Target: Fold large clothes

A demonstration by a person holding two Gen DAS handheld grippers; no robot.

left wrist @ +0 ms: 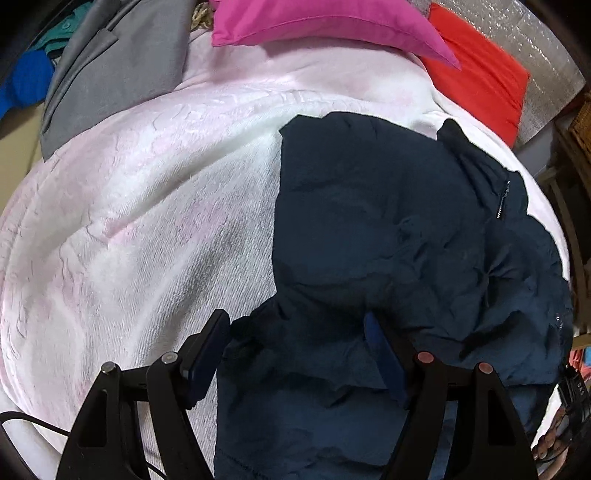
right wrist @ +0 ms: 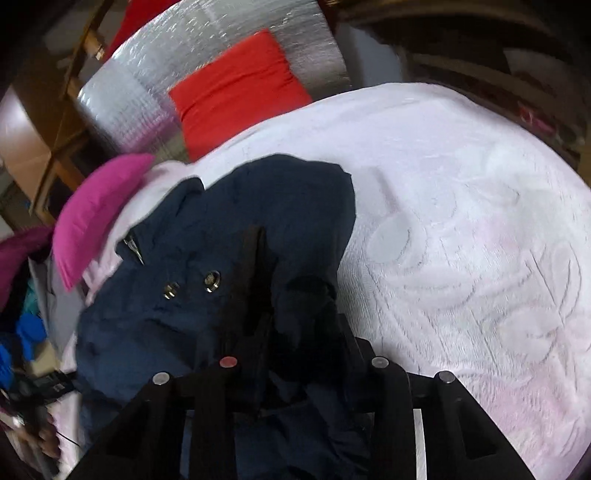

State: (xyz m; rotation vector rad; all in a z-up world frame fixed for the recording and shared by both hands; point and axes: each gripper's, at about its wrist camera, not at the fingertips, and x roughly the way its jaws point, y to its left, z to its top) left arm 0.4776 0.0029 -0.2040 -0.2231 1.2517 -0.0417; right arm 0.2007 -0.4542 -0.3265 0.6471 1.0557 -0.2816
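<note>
A dark navy jacket (left wrist: 388, 229) lies crumpled on a white-pink blanket (left wrist: 147, 206). In the left wrist view my left gripper (left wrist: 295, 332) stands open, its two blue pads wide apart, with a fold of the jacket lying between and over them. In the right wrist view the jacket (right wrist: 236, 229) shows two metal snaps and a zipper. My right gripper (right wrist: 255, 258) is shut on a bunch of the jacket's fabric, which drapes over the fingers and hides most of them.
A magenta pillow (left wrist: 325, 22) and a red cushion (left wrist: 480, 74) lie at the bed's head against a silver foil panel (right wrist: 147, 81). A grey garment (left wrist: 110, 66) and blue clothes (left wrist: 26, 81) lie at the far left. Wooden furniture (right wrist: 55, 122) stands beside the bed.
</note>
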